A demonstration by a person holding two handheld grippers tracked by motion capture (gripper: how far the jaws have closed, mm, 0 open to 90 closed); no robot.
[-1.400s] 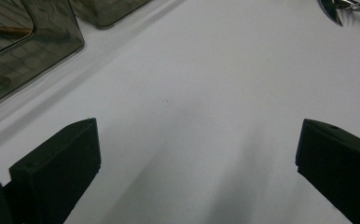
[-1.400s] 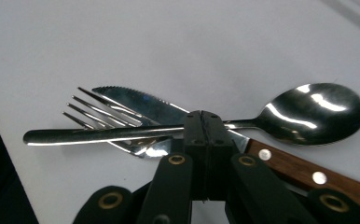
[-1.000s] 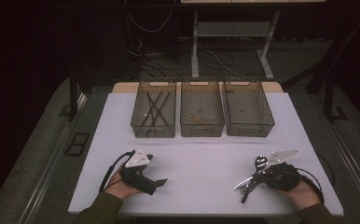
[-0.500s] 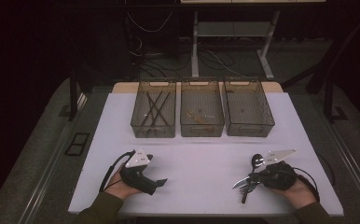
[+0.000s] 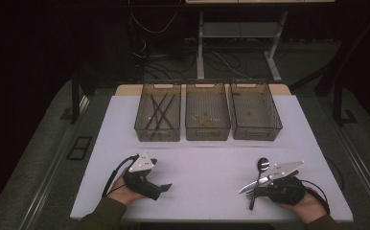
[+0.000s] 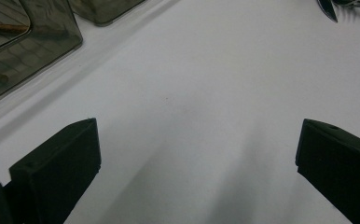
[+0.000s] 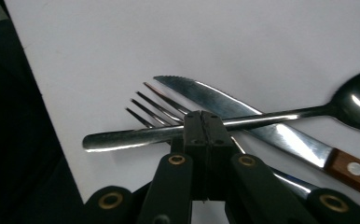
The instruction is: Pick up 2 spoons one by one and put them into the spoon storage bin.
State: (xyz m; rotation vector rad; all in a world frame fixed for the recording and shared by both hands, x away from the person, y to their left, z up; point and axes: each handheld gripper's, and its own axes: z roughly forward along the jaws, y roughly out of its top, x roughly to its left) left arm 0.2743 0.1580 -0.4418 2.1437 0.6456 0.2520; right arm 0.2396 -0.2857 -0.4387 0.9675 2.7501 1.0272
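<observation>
Spoon (image 5: 259, 178) lies lengthwise, bowl toward the trays (image 5: 255, 112), beside the closed right hand-held gripper (image 5: 258, 189).

L gripper (image 6: 197, 149) fingers (image 6: 57, 172) wide apart over white table (image 6: 206, 79); bins (image 6: 33, 42) top-left.

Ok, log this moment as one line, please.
left gripper: open, idle | right gripper: jaws shut beside spoon, knife, fork | trays: untouched

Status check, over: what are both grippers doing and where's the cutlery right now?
Left gripper open, over bare table. Right gripper shut, jaws touching the spoon handle, which crosses the knife and fork. Nothing in the way.
</observation>
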